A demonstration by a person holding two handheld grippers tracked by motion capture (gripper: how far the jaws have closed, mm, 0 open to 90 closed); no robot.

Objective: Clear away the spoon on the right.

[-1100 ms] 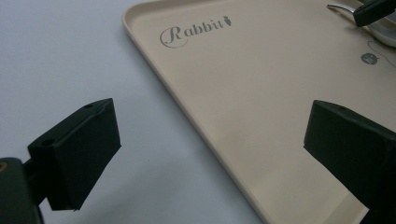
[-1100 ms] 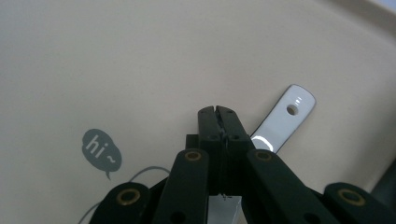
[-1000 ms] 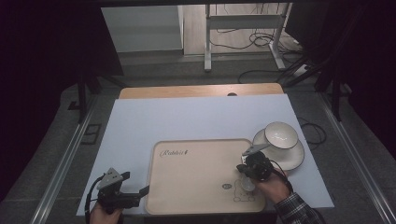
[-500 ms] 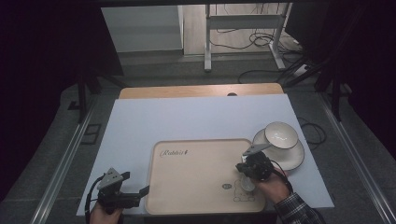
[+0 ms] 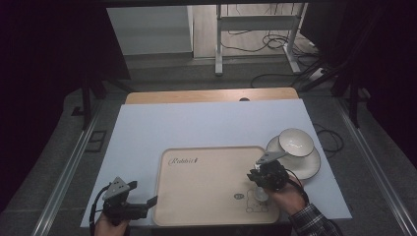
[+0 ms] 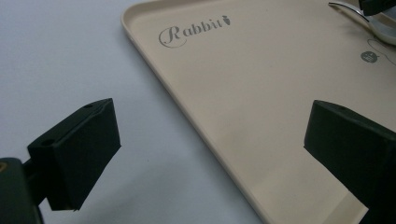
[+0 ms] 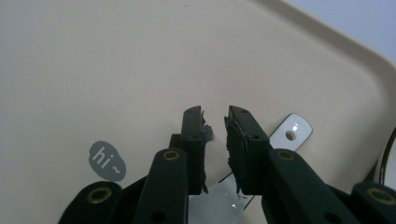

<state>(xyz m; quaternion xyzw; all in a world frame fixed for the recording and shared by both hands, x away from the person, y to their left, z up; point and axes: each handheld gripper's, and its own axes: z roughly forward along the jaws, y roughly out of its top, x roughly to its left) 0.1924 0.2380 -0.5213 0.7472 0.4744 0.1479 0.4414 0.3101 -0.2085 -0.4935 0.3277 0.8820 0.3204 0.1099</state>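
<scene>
A beige tray (image 5: 206,196) printed "Rabbit" lies at the table's front. A metal spoon (image 5: 259,196) rests flat on its right part, near a small "hi" mark (image 7: 107,161). My right gripper (image 5: 259,189) points down over the spoon's handle (image 7: 295,132). Its jaws have just been opening and stand a narrow gap apart, off the handle, which lies on the tray beneath them (image 7: 215,122). My left gripper (image 5: 147,205) hovers open at the tray's front left edge (image 6: 210,140), nothing between its jaws. The spoon (image 6: 356,11) shows far off in the left gripper view.
A white bowl (image 5: 296,142) sits on a white plate (image 5: 307,167) just right of the tray. A white sheet (image 5: 206,123) covers the table, with a wooden strip (image 5: 211,95) at its far edge. Cables lie on the floor beyond.
</scene>
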